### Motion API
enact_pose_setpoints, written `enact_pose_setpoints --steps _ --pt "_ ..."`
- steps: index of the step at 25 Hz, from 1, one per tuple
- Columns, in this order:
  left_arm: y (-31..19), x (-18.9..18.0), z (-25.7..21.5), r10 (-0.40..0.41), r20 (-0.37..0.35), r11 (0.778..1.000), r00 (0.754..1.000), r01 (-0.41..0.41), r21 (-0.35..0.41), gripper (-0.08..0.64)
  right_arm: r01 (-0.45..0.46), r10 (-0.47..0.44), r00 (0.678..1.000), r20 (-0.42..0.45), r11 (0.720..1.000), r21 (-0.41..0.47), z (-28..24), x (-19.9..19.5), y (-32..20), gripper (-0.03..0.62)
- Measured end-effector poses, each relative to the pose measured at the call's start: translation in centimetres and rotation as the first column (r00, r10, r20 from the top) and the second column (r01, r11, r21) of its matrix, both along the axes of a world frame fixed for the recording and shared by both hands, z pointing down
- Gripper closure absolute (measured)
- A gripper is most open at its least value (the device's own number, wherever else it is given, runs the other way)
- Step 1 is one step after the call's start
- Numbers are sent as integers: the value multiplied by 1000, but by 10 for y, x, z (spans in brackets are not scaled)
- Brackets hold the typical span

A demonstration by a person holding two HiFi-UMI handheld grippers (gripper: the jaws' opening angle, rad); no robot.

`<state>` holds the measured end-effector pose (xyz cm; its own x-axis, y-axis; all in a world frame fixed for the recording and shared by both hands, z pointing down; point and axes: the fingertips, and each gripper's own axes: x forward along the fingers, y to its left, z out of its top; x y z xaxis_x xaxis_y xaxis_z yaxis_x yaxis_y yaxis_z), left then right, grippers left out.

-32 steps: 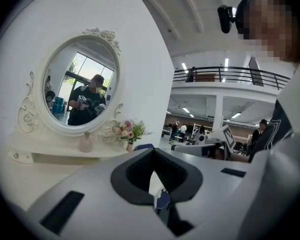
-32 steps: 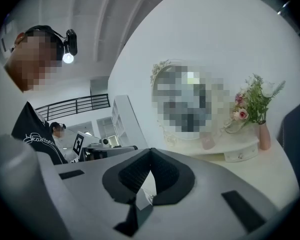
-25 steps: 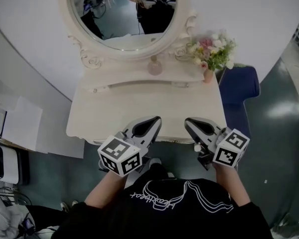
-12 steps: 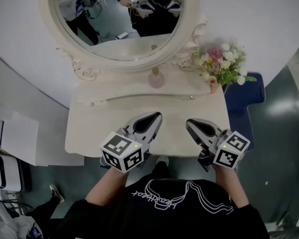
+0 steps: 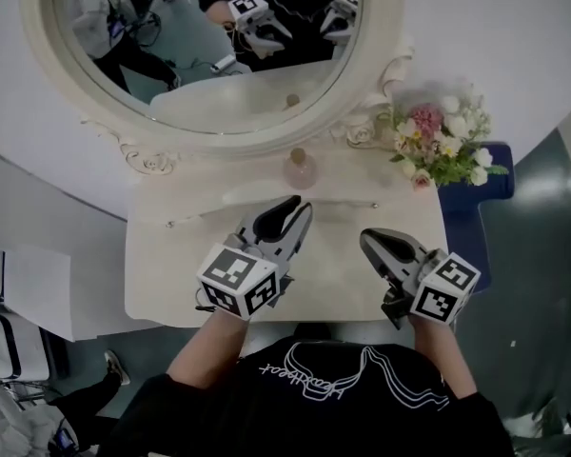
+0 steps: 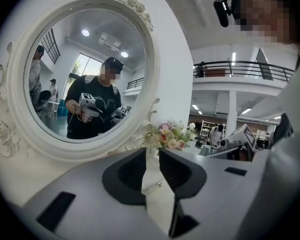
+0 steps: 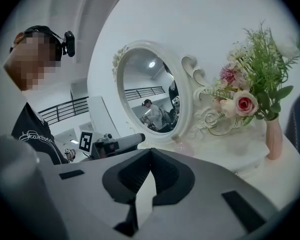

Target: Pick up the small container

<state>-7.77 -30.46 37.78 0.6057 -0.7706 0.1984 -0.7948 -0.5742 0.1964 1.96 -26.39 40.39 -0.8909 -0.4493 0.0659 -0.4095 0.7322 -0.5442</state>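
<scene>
The small container (image 5: 300,169) at the dressing table's (image 5: 171,274) back edge, under the mirror (image 5: 171,74), looks light, slick and breakable, so I'd take its round belly with my left gripper (image 5: 295,206), its jaws opening on nothing; my right gripper (image 5: 369,240) is pressed together.

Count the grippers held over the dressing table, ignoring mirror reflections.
2. The left gripper hovers over the middle of the dressing table, jaws opening with nothing between them; the right gripper hovers to its right, nearer the front edge, jaws together.

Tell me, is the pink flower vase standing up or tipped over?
Standing up. The vase sits straight on the white table, and the flowers rise from its top.
</scene>
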Motion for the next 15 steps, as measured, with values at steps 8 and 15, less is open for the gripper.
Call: enact_pose_setpoints --steps 8,15 --pt "-53 -19 19 -47 71 999 996 46 16 428 -16 15 1000 -20 999 -33 12 -2 -25 584" --pt "-85 -27 40 -69 87 997 994 66 32 343 -19 17 999 -35 998 -64 24 -5 -39 584"
